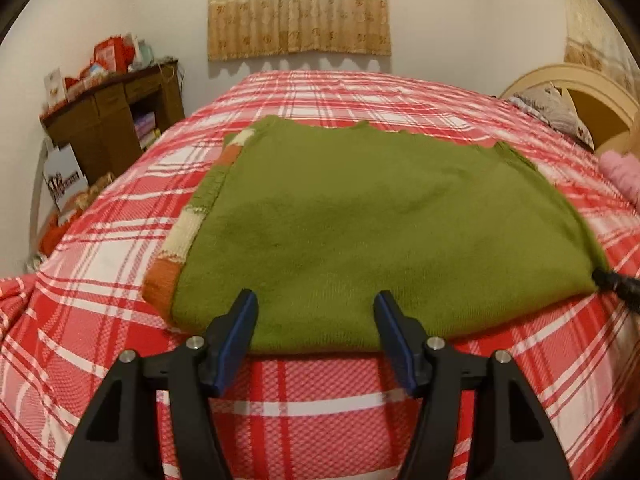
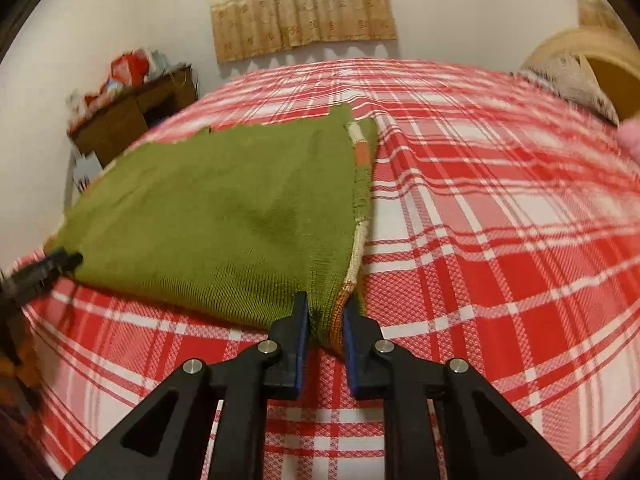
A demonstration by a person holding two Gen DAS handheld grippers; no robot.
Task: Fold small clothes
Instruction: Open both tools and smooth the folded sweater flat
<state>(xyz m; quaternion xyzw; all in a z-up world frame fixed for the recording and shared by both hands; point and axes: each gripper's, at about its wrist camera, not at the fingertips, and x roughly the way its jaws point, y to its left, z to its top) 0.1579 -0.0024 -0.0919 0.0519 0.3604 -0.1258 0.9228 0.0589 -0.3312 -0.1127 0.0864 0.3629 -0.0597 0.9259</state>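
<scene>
While the green knitted sweater (image 1: pixel 360 220) lay folded flat on the bed (image 1: pixel 320 392), the left tool (image 1: pixel 316 300) hung over its near edge with the blue-padded jaws spread wide, gripping nothing. The right tool (image 2: pixel 326 312) was clenched on the near corner of the garment, where orange and cream knit bunched between its pads. The sweater was a soft, fine-ribbed knit, roughly rectangular, with a striped strip of orange, cream and green (image 1: pixel 188 236) showing along one side. In the left wrist view its long axis ran across the picture, left to right; in the right wrist view the striped edge ran away from the tool toward the far wall. The bedspread was a woven plaid of red, pink and white. A fringed tan curtain (image 1: pixel 298 8) hung on the wall beyond, and a brown wooden cabinet (image 1: pixel 112 120) stood beside the bed.
</scene>
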